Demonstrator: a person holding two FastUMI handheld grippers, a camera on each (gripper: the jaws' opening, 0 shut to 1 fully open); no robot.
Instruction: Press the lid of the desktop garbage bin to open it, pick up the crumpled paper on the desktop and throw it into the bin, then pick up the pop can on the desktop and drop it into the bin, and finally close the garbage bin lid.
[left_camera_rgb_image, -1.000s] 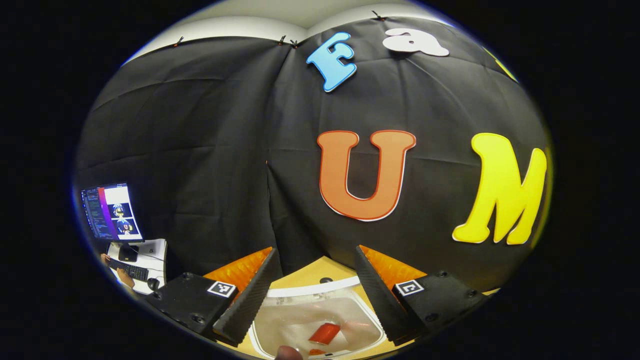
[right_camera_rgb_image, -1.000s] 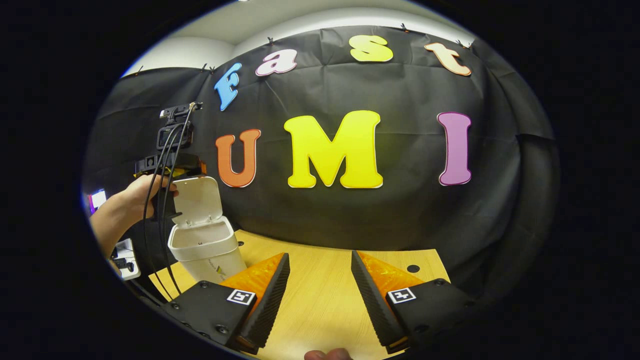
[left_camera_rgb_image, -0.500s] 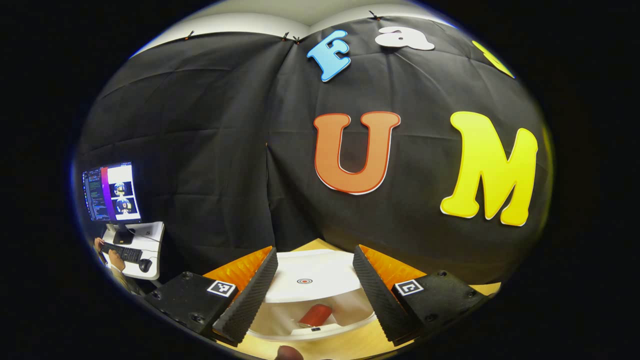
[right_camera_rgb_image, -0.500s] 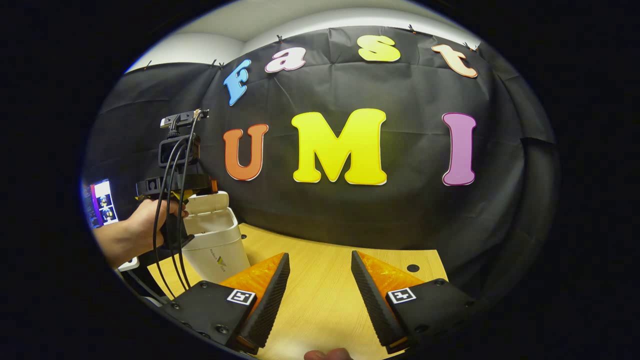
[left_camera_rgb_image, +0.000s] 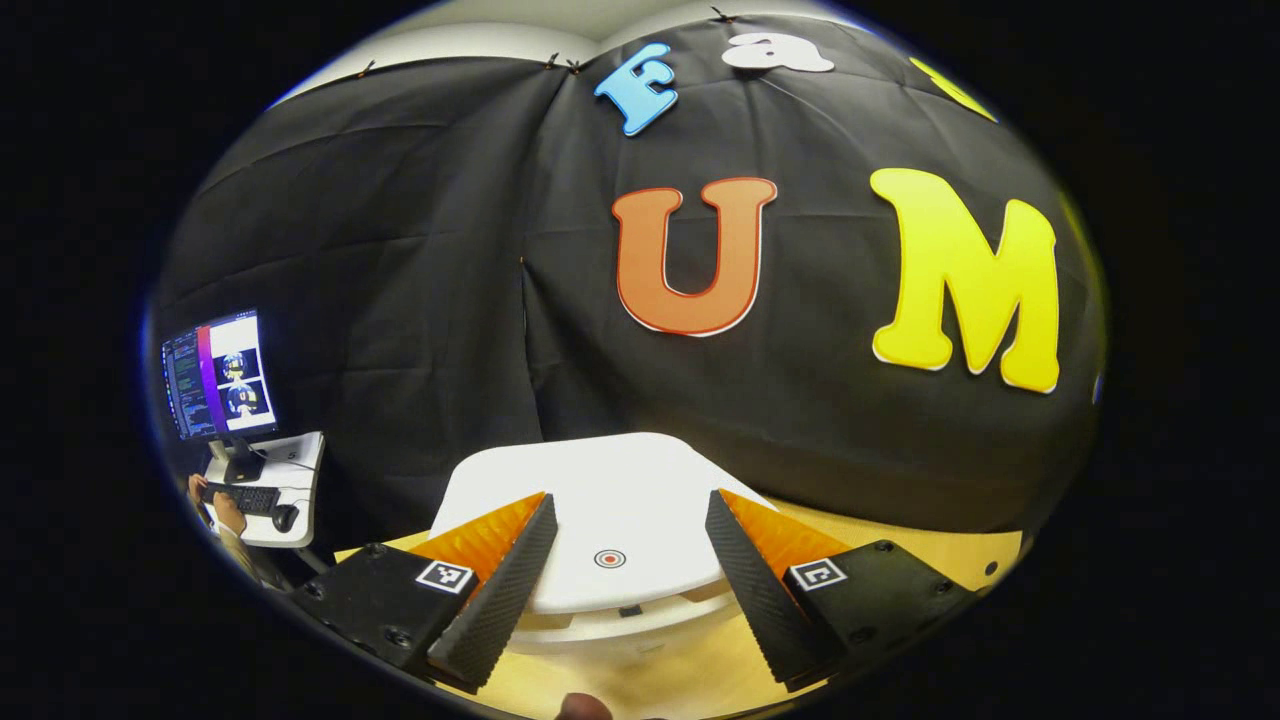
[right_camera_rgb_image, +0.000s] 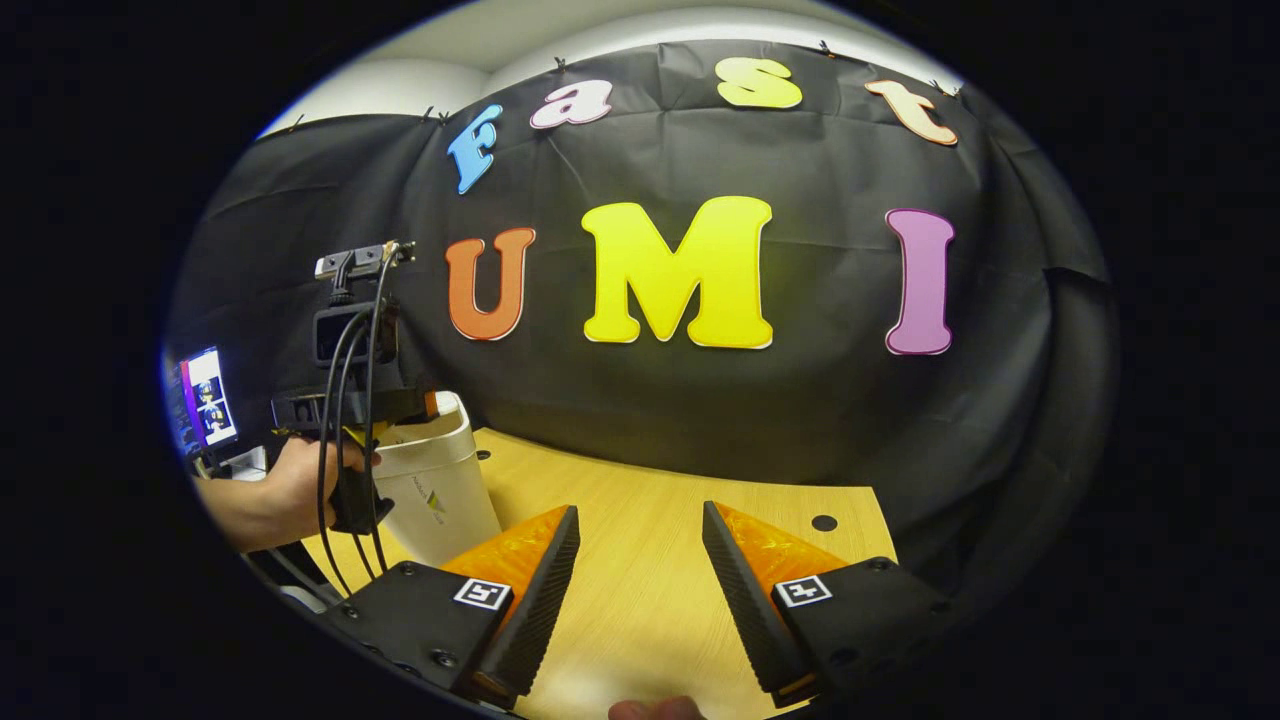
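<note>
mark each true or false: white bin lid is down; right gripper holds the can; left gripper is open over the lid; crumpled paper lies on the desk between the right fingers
1. The white plastic bin lid is down over the cream bin: true.
2. The right gripper holds the can: false, it is open with bare wooden desk between its fingers.
3. The left gripper is open over the lid: true.
4. Crumpled paper lies between the right fingers: false, only bare desk there.

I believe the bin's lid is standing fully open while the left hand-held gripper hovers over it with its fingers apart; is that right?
Not quite: the lid is down over the garbage bin, not standing open. The left gripper view shows its flat white top lying between the spread fingers of the left hand-held gripper, and the right gripper view shows the bin topped flat. The rest holds: the fingers are apart above it.
</note>
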